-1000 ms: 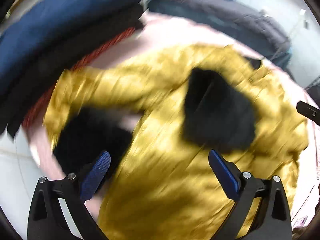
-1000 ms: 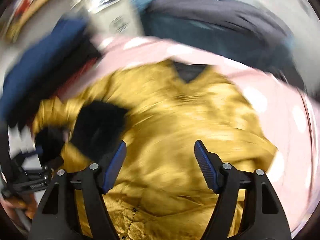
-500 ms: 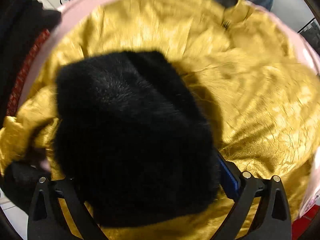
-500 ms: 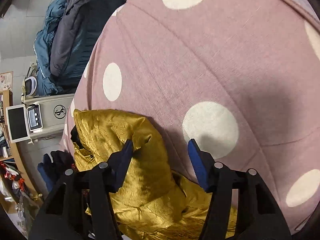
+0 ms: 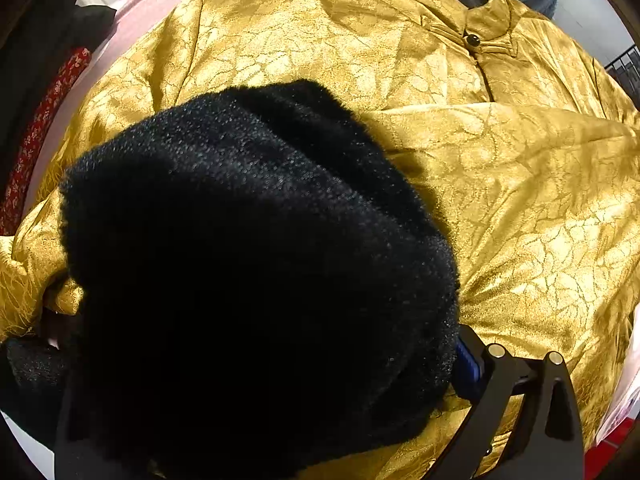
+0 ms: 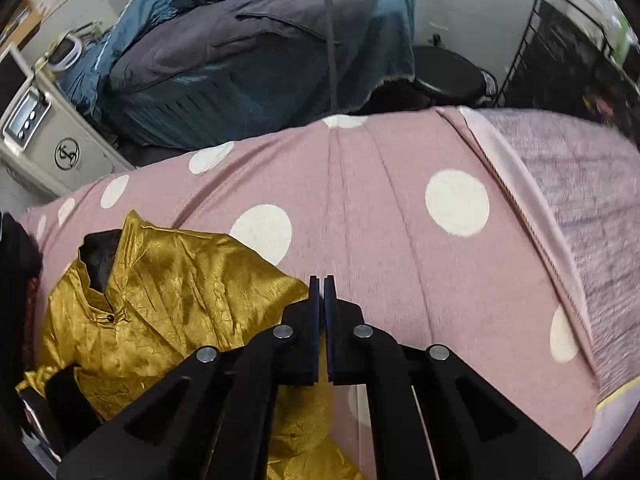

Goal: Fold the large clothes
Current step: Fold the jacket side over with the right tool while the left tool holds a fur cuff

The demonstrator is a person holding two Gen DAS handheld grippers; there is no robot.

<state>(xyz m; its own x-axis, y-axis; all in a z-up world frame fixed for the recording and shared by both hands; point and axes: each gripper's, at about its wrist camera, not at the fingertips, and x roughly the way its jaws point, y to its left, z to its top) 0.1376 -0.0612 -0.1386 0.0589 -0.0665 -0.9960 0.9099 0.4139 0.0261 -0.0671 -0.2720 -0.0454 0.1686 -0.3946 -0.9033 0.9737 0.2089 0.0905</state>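
The gold jacket (image 6: 168, 312) lies collar-up on the spotted pink cover (image 6: 380, 220), sleeves being folded in. Its black fur cuff (image 5: 248, 264) fills the left gripper (image 5: 256, 364); grip unclear. The right gripper (image 6: 323, 300) has just closed, seemingly empty. Next: regrasp the hem. Clear cover lies rightward.

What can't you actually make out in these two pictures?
- Left wrist view: the fluffy black fur cuff hides the left gripper's other finger, so its grip is unclear.
- Right wrist view: the shut right gripper covers the shiny gold jacket's edge; whether it pinches cloth is hidden.
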